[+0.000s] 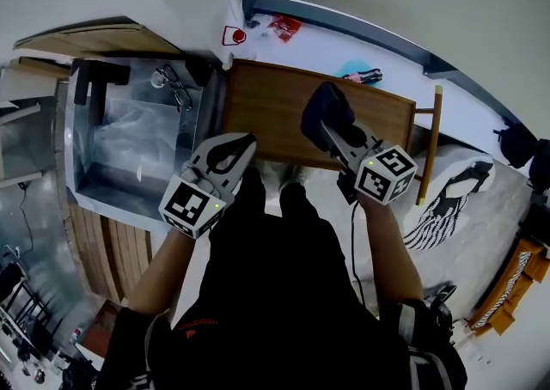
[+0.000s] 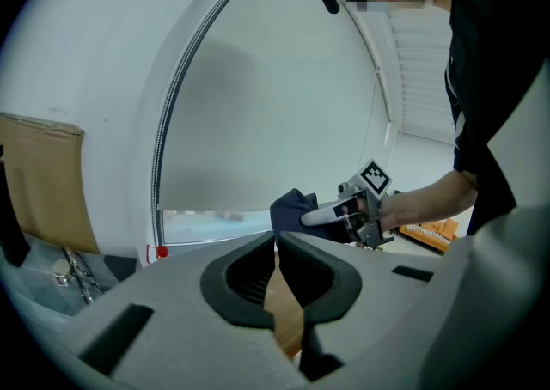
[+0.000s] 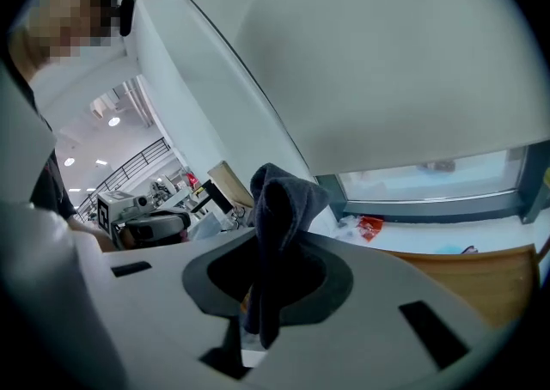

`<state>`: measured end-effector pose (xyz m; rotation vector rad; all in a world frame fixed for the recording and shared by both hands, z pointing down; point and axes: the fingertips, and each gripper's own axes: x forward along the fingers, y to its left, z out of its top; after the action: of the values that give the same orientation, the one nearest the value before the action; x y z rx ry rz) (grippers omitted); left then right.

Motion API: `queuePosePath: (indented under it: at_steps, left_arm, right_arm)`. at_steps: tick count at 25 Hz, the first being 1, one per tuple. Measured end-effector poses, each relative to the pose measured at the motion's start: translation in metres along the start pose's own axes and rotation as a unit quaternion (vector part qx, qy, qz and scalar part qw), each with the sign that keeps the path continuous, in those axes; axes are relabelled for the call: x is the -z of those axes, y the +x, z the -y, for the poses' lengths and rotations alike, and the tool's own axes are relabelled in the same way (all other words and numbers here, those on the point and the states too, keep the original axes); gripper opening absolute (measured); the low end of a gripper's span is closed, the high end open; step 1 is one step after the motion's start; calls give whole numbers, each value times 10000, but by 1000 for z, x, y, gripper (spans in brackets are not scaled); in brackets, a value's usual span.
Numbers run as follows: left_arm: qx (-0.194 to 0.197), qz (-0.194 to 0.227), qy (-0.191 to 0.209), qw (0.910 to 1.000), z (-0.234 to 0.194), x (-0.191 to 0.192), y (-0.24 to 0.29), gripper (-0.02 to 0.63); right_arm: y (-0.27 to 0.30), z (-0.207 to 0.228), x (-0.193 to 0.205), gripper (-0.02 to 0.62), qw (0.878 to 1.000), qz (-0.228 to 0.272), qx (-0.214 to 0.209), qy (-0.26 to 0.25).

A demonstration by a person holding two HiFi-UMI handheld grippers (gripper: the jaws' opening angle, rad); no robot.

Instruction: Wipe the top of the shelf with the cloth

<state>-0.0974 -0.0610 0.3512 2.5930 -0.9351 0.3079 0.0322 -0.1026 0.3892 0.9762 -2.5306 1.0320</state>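
One dark cloth (image 1: 328, 103) is all the task needs, and it sits bunched in the right gripper (image 1: 326, 127), whose jaws are clamped on a fold of it. A soft peak stands up past the tips and a short tail hangs below. It is above the right half of the wooden shelf top (image 1: 266, 105); whether it touches the wood I cannot tell. It looks light, limp and thick-napped, so it should fold under any push and will likely drag on the wood, not glide. The sensible hold is the one shown: pinched through the middle of the wad, with enough fabric past the tips to pad the wood from the jaws. A pinch at an edge would probably let it trail or pull free. The left gripper (image 1: 247, 143) hovers at the shelf's near left edge with its jaws together on nothing. As for writing, the marker cubes carry only black-and-white squares, and the red-and-white sticker (image 1: 234, 36) and red packet (image 1: 284, 27) beyond the shelf are too small to read.
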Motion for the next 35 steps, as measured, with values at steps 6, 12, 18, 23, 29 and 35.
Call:
queuePosePath:
  at_steps: [6, 12, 18, 23, 29, 35]
  left_arm:
    - [-219, -64, -227, 9995, -27, 5, -18, 32]
    - [-321, -138, -350, 9988, -45, 18, -25, 32]
    - [-433, -148, -519, 9976, -57, 25, -32, 32]
    - [-412, -249, -606, 9970, -64, 37, -33, 32]
    - [-402, -326, -771, 9957, -69, 46, -37, 32]
    - [-395, -464, -877, 9943, -71, 56, -39, 32]
  right_arm:
    - [75, 4, 13, 51, 9987, -473, -153, -71]
    - [141, 10, 29, 51, 9953, -907, -320, -134]
    - [184, 16, 48, 51, 9921, -1189, -398, -42]
    - [221, 25, 64, 51, 9898, -1362, -391, 140]
    - [261, 29, 80, 51, 9862, -1575, -389, 322]
    - [286, 49, 100, 51, 9818, -1869, -65, 326]
